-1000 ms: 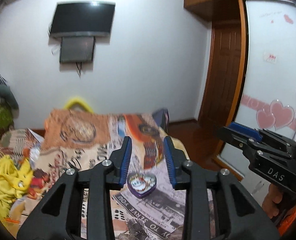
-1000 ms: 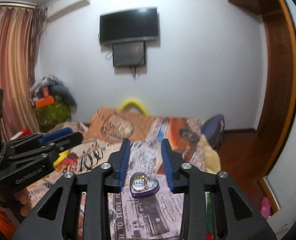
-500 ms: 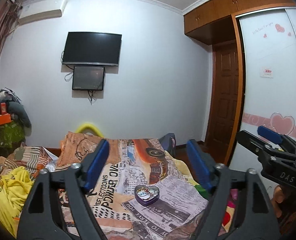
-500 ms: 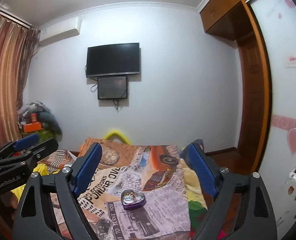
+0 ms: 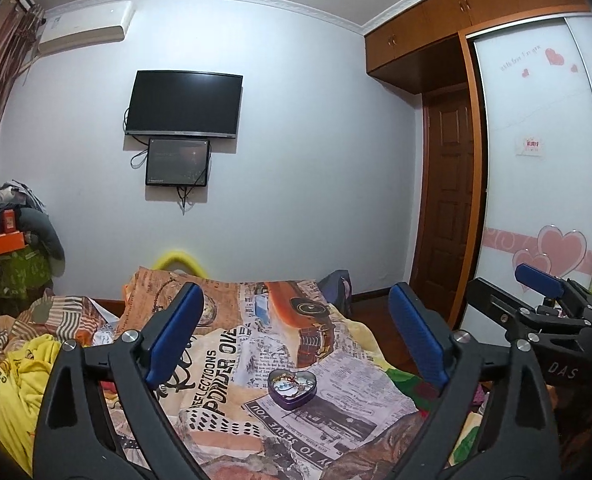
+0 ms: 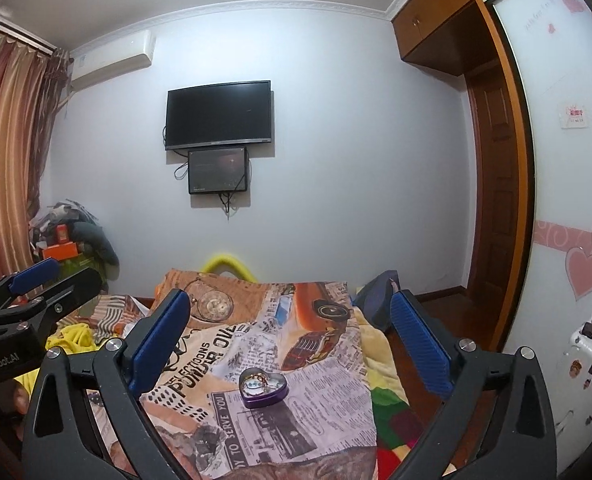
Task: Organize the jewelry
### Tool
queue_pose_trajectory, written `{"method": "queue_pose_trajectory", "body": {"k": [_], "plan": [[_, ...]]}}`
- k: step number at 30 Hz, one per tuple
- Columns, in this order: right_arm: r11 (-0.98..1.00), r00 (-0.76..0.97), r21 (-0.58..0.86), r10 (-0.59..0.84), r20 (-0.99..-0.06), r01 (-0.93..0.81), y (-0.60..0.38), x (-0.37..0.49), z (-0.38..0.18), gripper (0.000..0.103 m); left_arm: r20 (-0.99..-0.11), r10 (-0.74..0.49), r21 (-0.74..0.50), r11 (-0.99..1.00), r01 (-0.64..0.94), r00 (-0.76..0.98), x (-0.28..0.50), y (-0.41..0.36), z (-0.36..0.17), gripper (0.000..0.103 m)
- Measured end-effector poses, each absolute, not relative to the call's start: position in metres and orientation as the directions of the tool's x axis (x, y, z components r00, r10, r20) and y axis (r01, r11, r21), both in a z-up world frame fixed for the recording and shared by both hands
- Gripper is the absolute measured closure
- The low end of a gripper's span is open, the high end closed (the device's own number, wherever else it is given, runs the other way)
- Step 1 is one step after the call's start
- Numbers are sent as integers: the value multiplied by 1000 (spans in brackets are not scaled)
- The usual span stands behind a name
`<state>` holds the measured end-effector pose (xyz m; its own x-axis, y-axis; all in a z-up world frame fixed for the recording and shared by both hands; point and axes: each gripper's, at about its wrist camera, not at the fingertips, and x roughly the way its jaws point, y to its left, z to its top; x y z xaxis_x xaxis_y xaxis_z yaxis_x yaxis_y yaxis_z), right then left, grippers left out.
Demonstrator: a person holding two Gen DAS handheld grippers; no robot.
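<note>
A small purple heart-shaped tin (image 5: 291, 389) with jewelry inside lies open on the newspaper-print bedspread (image 5: 231, 364); it also shows in the right wrist view (image 6: 262, 387). My left gripper (image 5: 296, 344) is wide open and empty, held above and short of the tin. My right gripper (image 6: 289, 344) is wide open and empty, also held back from the tin. The right gripper shows at the right edge of the left wrist view (image 5: 536, 304). The left gripper shows at the left edge of the right wrist view (image 6: 35, 292).
Yellow clothes (image 5: 19, 376) lie on the bed's left side. A TV (image 5: 183, 106) hangs on the far wall. A wooden door (image 5: 448, 200) and a white wardrobe with pink hearts (image 5: 544, 168) stand on the right. A cluttered pile (image 5: 11, 248) stands left.
Both grippers have opened from narrow to wide and have lifted and pulled back from the tin. The tin stays in place on the bed.
</note>
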<state>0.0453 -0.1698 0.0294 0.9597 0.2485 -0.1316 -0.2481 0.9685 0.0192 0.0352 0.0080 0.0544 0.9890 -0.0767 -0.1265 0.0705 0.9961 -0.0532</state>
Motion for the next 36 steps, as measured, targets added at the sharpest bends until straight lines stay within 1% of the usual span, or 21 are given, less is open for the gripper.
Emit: {"method": "queue_pose_trajectory", "body": {"k": [12,19,36], "plan": [[968,959,8,249,-135,-250,-169,40,29,4,-134,-81,-41,996,76,988,34,3,52,7],[969,959,11,247,-141,-248,-171,39,30,4,-141,-79,-50,996,73,987,35,5,52,3],[971,959,22,240,-154,-239,-174,41,30,4,-158,-83,-68,995,73,984,38,8,50,1]]}}
